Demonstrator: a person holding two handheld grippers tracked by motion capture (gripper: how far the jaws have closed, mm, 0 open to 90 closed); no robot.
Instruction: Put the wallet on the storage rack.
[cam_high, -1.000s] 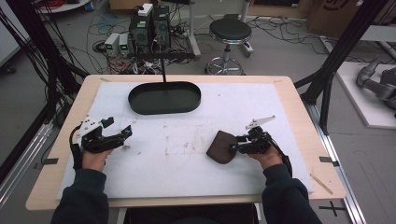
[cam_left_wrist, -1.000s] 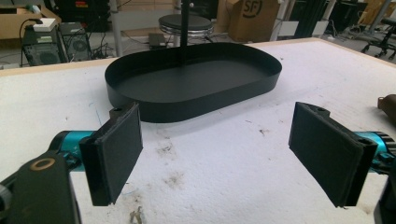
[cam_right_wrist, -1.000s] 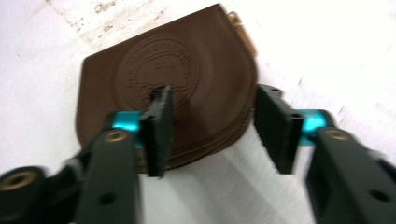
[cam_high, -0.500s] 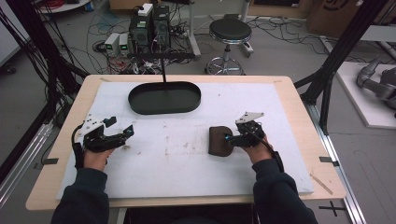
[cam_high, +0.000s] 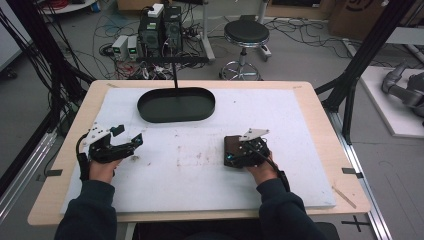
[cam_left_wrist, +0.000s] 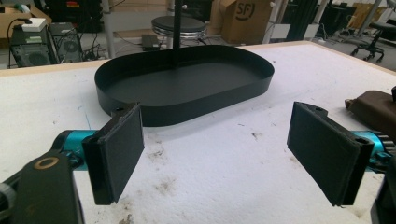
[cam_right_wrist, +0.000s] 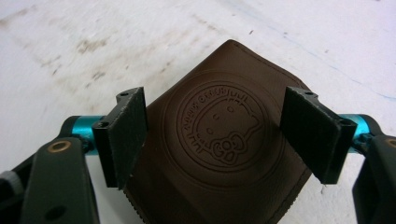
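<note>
**Count of things on the tabletop**

One black oval tray (cam_high: 176, 105). One brown leather pouch (cam_right_wrist: 219, 154) with a stamped cartoon face. Two hand-held grippers: one left gripper (cam_high: 131, 143) and one right gripper (cam_high: 231, 159), each with two black jaws. One round stool (cam_high: 246, 33) stands beyond the tabletop (cam_high: 320, 125).

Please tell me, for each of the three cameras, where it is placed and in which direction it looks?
High view: above the person's side, facing forward and down; shows both forearms, left gripper, right gripper.
Left gripper view: rides the left gripper, facing the black tray between open jaws.
Right gripper view: rides the right gripper, looking down on the brown pouch.
Shared: all views show the pouch.
</note>
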